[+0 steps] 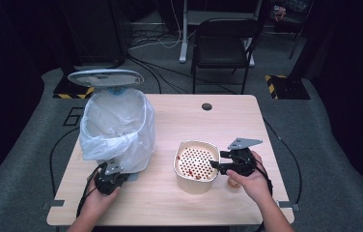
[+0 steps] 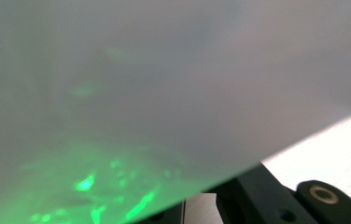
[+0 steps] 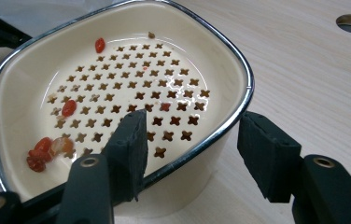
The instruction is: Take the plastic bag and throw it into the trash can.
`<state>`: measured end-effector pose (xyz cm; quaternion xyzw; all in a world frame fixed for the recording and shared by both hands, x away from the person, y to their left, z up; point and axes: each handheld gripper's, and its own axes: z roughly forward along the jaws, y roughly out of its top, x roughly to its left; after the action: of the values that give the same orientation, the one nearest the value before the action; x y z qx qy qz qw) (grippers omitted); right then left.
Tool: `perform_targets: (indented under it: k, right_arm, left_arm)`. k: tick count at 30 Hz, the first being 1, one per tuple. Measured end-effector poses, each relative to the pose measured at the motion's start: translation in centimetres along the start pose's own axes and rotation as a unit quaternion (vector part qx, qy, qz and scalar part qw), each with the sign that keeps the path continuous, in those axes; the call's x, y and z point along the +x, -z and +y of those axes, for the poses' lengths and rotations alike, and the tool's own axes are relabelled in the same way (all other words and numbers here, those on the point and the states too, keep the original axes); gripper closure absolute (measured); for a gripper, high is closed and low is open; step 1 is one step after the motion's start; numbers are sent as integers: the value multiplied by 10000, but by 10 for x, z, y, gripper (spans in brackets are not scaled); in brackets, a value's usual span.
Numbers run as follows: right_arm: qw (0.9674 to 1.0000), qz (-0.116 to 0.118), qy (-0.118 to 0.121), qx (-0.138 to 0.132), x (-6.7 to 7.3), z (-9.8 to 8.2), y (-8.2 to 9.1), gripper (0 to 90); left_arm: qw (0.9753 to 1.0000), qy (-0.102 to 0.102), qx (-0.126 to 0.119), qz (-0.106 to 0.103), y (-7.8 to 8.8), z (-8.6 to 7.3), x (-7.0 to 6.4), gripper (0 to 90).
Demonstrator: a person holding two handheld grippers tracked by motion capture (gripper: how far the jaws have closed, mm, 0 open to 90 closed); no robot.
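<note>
A cream strainer bowl (image 1: 193, 186) with a metal rim (image 3: 247, 79) stands on the wooden table, right of centre. Its perforated floor holds a few red food scraps (image 3: 43, 150). My right gripper (image 1: 218, 165) straddles the bowl's right rim, one pad (image 3: 129, 140) inside and the other pad (image 3: 264, 156) outside, a gap showing beside the wall, so it is open. A bin lined with a white bag (image 1: 117, 125) stands at the left, lid (image 1: 104, 77) raised. My left gripper (image 1: 108, 178) sits low at the bin's base, and the bag (image 2: 164, 84) hides its jaws.
A small orange object (image 1: 232, 183) lies under the right hand. The table has a cable hole (image 1: 206, 106) at the back. A black chair (image 1: 223, 38) stands beyond the far edge. Bare wood (image 1: 189, 121) lies between the bin and the bowl.
</note>
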<state>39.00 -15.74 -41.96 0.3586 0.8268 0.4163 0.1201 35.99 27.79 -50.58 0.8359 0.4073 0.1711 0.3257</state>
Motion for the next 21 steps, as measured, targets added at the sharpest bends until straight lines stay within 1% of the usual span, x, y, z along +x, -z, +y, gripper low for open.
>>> perform_targets:
  k: [5,6,8,9,10,12,13,14,16,18,20,21]
  right_arm:
    - [9999,112,121,27,5,-4,5,429]
    - [9998,143,111,47,7,-5,6,429]
    - [9997,170,174,57,9,-6,7,429]
    - [9997,165,159,68,10,-7,8,429]
    - [9996,178,214,49,10,-7,8,428]
    - [9996,207,207,36,12,-8,10,412]
    - [9994,237,248,6,12,-9,11,390]
    - [9994,227,266,-45,12,-9,13,344]
    - [9995,132,201,-191,12,-9,19,305]
    - [9993,90,191,-320,11,-9,25,279]
    - [9991,-9,196,-363,9,-11,31,244]
    - [9992,-72,162,-366,9,-13,34,233]
  left_arm:
    - [10000,2,-1,2,0,0,0,900]
    - [10000,-9,8,4,0,0,0,900]
    - [10000,-15,11,8,0,0,0,900]
    - [10000,-14,11,8,0,0,0,900]
    - [10000,-15,12,7,0,0,0,900]
    - [10000,-13,11,10,0,0,0,900]
    - [10000,-16,10,9,0,0,0,900]
    - [10000,-14,10,10,0,0,0,900]
    - [10000,-15,9,11,0,0,0,900]
    - [10000,-6,6,8,0,0,0,900]
    - [10000,6,-3,5,0,0,0,900]
    - [10000,8,-3,6,0,0,0,900]
